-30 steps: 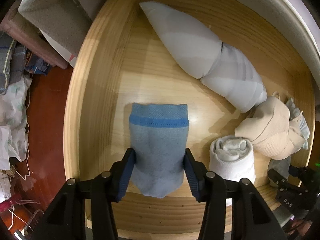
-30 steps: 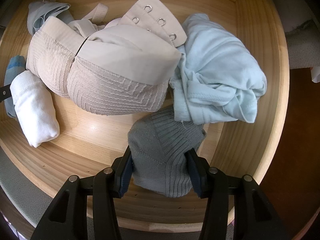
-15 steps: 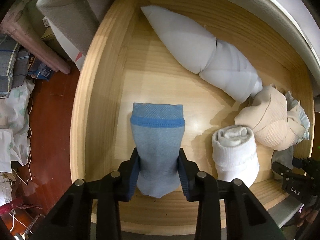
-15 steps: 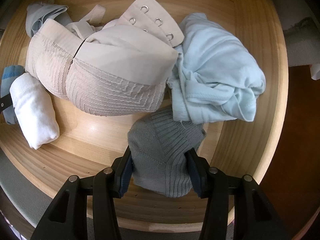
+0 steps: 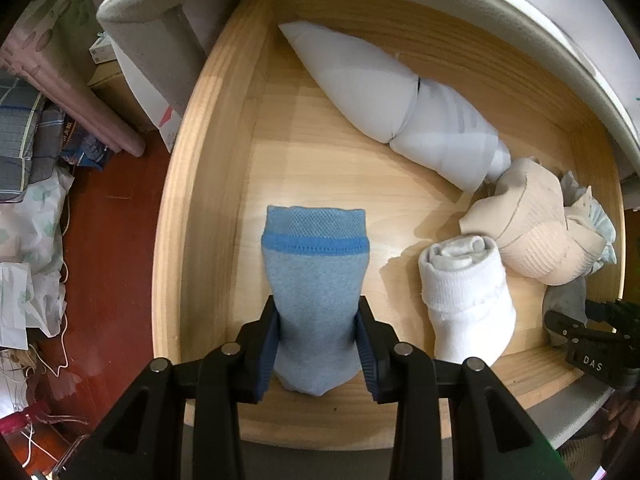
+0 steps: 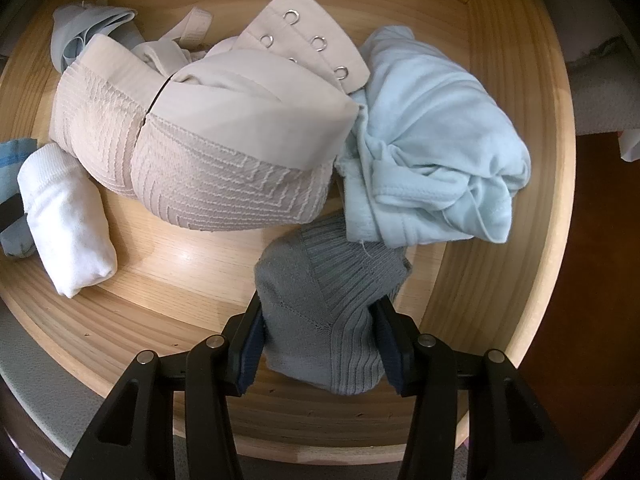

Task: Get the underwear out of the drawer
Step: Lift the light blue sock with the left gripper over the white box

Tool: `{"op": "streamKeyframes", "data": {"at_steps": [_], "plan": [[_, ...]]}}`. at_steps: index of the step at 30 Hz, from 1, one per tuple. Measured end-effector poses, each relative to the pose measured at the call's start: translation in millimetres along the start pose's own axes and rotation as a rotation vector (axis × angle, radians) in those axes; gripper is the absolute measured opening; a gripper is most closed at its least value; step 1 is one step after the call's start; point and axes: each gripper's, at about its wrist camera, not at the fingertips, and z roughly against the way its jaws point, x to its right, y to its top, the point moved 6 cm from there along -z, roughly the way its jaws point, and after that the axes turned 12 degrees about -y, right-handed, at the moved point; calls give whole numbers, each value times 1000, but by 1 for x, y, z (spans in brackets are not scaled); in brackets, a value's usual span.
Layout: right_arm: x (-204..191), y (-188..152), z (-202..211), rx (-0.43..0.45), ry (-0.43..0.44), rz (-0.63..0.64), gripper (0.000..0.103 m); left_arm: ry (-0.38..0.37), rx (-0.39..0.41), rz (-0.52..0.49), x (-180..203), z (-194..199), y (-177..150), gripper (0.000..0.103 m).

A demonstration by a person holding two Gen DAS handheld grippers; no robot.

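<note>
Our left gripper pinches a rolled blue knit bundle with a darker blue band, its pads pressed into the sides near the closed end; our right gripper pinches a grey ribbed knit roll likewise. Both bundles sit in the pale wooden drawer, close to its front wall. They look soft, light and squashy, so a mid-body squeeze should hold. Beyond the claws we count one white roll, one beige bra, one pale-blue crumpled garment, two pale-grey rolls.
</note>
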Motion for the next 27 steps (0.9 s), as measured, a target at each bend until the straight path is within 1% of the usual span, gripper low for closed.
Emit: {"op": "streamKeyframes", "data": {"at_steps": [5,11,13,20,22,25,27], "plan": [[1,0,0,0,-7,1,47,7,30,-28,7,16,-7,36],[1,0,0,0,-11,-4,47,-5,84,-43,16,38,-12,36],[2,0,0,2,-15,-1,47,-14,108,-48,24,50,-15,36],[5,0,0,2,-12,5,46,-66,195,-63,30,87,-18,36],[6,0,-1,3,-11,18,44,-79,220,-75,29,96,-17,36],[6,-2,-2,4,-19,32,45,-90,249,-80,21,112,-13,36],[7,-3,-3,6,-26,40,46,-110,275,-74,18,127,-10,36]]}}
